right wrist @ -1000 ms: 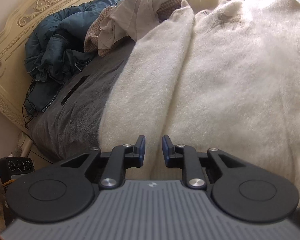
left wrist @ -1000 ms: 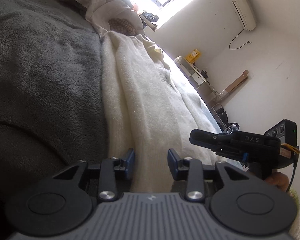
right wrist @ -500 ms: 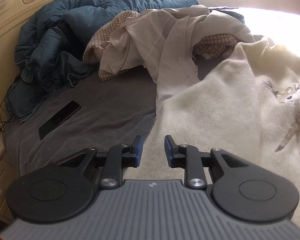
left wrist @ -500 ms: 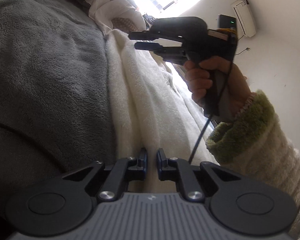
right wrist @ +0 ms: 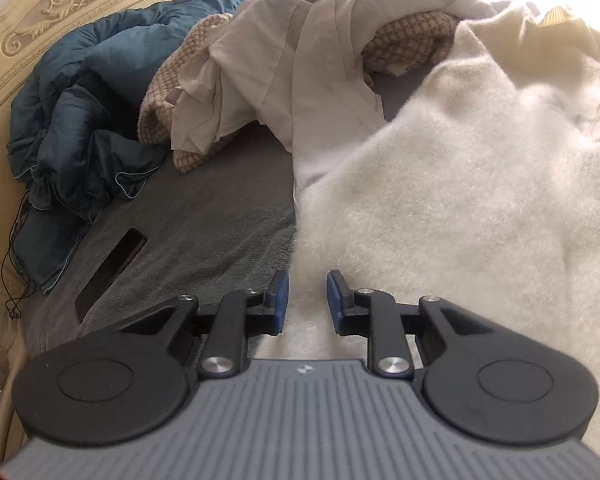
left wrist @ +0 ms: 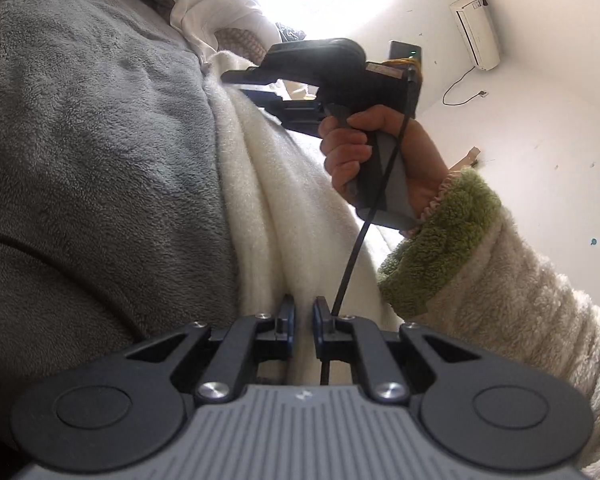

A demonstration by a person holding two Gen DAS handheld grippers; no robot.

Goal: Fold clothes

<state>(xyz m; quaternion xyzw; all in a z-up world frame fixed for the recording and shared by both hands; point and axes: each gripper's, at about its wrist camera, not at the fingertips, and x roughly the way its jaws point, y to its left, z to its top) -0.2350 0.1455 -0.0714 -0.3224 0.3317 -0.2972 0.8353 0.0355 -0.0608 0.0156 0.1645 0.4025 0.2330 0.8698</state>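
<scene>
A white fleece garment (left wrist: 268, 208) lies spread on a grey blanket (left wrist: 100, 140), its long folded edge running away from me. My left gripper (left wrist: 303, 308) is shut on a ridge of that fleece, which fills the narrow gap between the blue pads. Further along the same edge, a hand (left wrist: 364, 152) holds my right gripper (left wrist: 244, 86) just over the garment. In the right wrist view the right gripper (right wrist: 304, 280) is open over the fleece (right wrist: 460, 200) at its border with the blanket (right wrist: 220, 220); nothing is pinched between the pads.
A beige cloth and a checked garment (right wrist: 300, 40) are heaped beyond the fleece, next to a blue duvet (right wrist: 80, 100) against the carved headboard (right wrist: 60, 4). A dark flat phone-like object (right wrist: 110, 268) lies on the blanket. The right gripper's cable (left wrist: 364, 240) hangs over my left fingers.
My left jaws closed on the fleece ridge. The right gripper swung from low at the right up along the garment's edge toward the clothes heap, its jaws staying about as wide.
</scene>
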